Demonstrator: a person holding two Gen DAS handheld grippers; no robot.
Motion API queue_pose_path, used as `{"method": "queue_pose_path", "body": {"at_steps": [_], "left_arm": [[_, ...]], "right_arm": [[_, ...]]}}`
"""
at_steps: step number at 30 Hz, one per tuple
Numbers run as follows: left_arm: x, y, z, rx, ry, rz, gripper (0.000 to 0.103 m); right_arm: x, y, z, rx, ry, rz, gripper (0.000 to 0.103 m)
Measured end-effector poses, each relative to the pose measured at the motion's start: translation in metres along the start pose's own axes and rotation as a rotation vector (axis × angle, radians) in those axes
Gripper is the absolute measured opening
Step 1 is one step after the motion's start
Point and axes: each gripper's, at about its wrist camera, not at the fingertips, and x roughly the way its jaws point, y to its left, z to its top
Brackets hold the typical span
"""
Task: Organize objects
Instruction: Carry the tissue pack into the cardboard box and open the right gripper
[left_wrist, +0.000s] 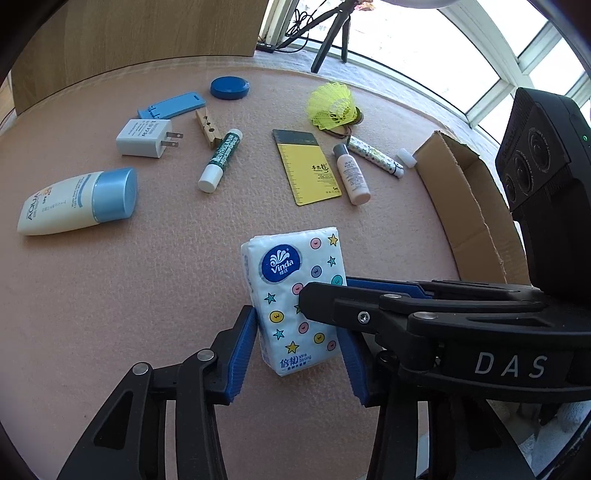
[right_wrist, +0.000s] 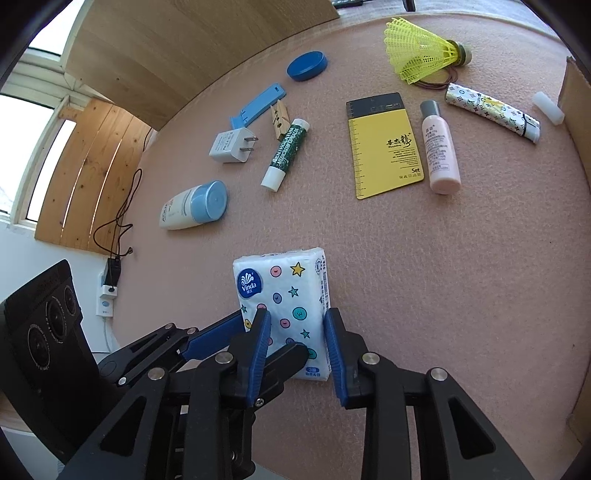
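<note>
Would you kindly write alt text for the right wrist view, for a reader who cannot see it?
Both grippers close around a star-patterned tissue pack on a pink tabletop: the right gripper straddles its near end, the left gripper reaches in from the left. Beyond lie a sunscreen tube, a yellow card, a pink bottle and a yellow shuttlecock.

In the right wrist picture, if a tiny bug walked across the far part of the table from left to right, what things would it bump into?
White charger → green lip balm stick → yellow card → pink bottle → patterned tube → small white cap.
</note>
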Motion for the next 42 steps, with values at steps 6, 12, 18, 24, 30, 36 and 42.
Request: {"method": "queue_pose_path", "body": {"at_steps": [6,12,18,24,30,36,42], "left_arm": [[-0.011,-0.047,0.015,0.077,-0.042,-0.03,0.048],[-0.01,-0.107,0.034,0.169,-0.073,-0.074,0.048],[0.0,-0.17,0.047,0.253,-0.087,-0.122,0.048],[0.014,-0.221,0.053,0.315,-0.082,-0.15,0.048],[0.029,-0.248,0.055,0.359,-0.063,-0.15,0.048],[0.037,-0.258,0.056,0.401,-0.044,-0.116,0.055],[0.038,-0.243,0.061,0.375,-0.052,-0.076,0.072]], "right_arm": [[-0.047,-0.016,-0.004,0.016,-0.079,-0.019,0.028],[-0.102,-0.043,-0.009,0.047,-0.179,-0.064,0.028],[-0.15,-0.081,-0.011,0.095,-0.259,-0.113,0.028],[-0.182,-0.114,-0.014,0.133,-0.307,-0.155,0.028],[-0.194,-0.141,-0.018,0.176,-0.326,-0.168,0.028],[-0.201,-0.149,-0.021,0.174,-0.348,-0.197,0.03],[-0.213,-0.155,-0.016,0.202,-0.398,-0.269,0.053]]}}
